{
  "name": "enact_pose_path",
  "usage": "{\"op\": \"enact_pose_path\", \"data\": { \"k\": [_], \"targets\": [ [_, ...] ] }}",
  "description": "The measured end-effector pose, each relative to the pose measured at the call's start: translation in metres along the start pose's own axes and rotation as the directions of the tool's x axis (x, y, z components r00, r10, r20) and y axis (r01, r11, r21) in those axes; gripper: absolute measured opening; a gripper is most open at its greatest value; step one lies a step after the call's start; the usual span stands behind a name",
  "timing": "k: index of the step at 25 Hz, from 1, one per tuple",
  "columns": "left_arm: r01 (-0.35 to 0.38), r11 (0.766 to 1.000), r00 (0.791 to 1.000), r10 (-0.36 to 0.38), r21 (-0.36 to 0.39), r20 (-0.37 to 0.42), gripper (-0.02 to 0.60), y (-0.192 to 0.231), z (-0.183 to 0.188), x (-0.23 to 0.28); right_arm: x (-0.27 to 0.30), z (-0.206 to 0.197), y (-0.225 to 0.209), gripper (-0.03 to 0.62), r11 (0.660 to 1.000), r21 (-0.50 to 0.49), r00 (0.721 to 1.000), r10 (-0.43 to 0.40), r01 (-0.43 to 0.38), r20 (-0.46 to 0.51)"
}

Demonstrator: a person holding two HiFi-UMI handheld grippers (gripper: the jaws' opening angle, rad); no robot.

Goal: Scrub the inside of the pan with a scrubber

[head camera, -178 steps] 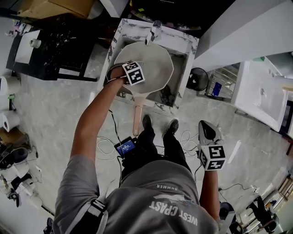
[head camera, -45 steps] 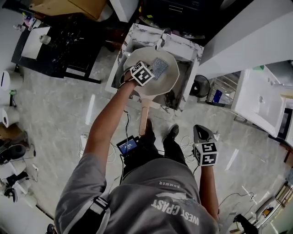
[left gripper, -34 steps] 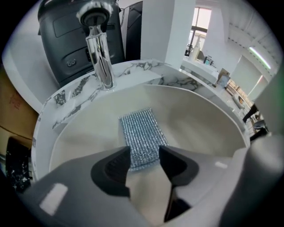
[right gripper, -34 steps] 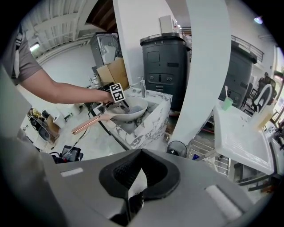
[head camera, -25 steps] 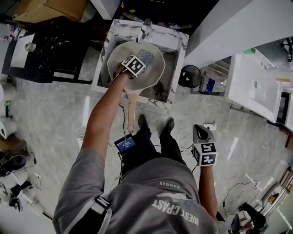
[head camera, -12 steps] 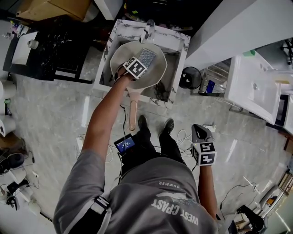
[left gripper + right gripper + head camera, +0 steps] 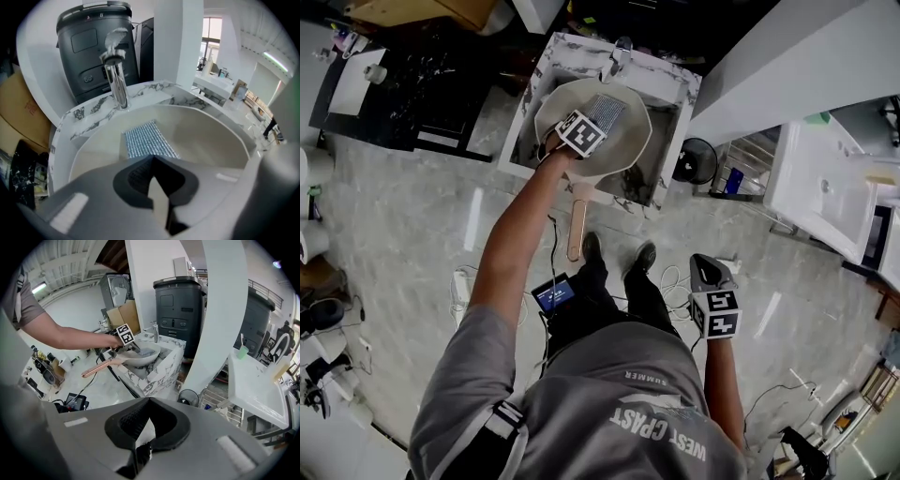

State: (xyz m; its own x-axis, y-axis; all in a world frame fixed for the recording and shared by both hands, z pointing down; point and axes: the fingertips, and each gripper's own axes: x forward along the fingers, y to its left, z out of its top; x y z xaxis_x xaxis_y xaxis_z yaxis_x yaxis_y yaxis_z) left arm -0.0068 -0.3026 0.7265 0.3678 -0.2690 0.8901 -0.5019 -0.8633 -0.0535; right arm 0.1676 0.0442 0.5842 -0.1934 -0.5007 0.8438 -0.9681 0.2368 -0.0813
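A pale pan (image 7: 628, 150) sits in the marble sink (image 7: 677, 86), its copper handle (image 7: 577, 225) pointing back toward the person's feet. A grey mesh scrubber (image 7: 609, 110) lies flat on the pan's floor. My left gripper (image 7: 592, 120) reaches into the pan, its jaws shut on the near edge of the scrubber (image 7: 147, 140), which stretches away from the tips toward the faucet (image 7: 117, 84). My right gripper (image 7: 708, 272) hangs low by the person's right side, far from the sink, shut with nothing in it. From there the pan (image 7: 136, 359) shows in the distance.
A black bin (image 7: 96, 47) stands behind the sink. A white counter (image 7: 834, 187) is at the right, a small fan (image 7: 694, 159) beside the sink's base. A device with cables (image 7: 555, 295) lies on the floor. A dark shelf (image 7: 422, 84) stands left.
Seven seconds ago no scrubber showed in the pan; it has since lain flat beyond the left gripper. Over the last second the gripper has stayed at its near edge.
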Motion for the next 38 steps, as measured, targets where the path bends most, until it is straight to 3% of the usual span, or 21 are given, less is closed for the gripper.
{"op": "enact_pose_path", "data": {
  "k": [9, 16, 24, 31, 38],
  "targets": [
    [-0.026, 1.0, 0.995, 0.026, -0.006, 0.096, 0.0, 0.002, 0.014, -0.056, -0.001, 0.02, -0.003, 0.002, 0.999, -0.032, 0.999, 0.01, -0.009, 0.041],
    [-0.083, 0.996, 0.985, 0.089, -0.046, 0.15, 0.0, 0.016, -0.008, -0.115, -0.001, 0.036, 0.008, 0.002, 0.997, -0.069, 0.998, 0.036, -0.032, 0.056],
    [-0.167, 0.977, 0.972, 0.185, -0.13, 0.143, 0.0, 0.027, -0.079, -0.168, -0.002, 0.053, 0.03, 0.002, 0.99, -0.132, 0.995, 0.061, -0.051, 0.073],
    [-0.215, 0.948, 0.962, 0.247, -0.236, 0.115, 0.0, 0.045, -0.148, -0.19, 0.0, 0.058, 0.054, 0.002, 0.982, -0.181, 0.995, 0.075, -0.063, 0.064],
    [-0.207, 0.929, 0.97, 0.236, -0.307, 0.062, 0.002, 0.051, -0.2, -0.182, -0.001, 0.066, 0.08, 0.002, 0.973, -0.222, 0.994, 0.083, -0.066, 0.068]
  ]
}}
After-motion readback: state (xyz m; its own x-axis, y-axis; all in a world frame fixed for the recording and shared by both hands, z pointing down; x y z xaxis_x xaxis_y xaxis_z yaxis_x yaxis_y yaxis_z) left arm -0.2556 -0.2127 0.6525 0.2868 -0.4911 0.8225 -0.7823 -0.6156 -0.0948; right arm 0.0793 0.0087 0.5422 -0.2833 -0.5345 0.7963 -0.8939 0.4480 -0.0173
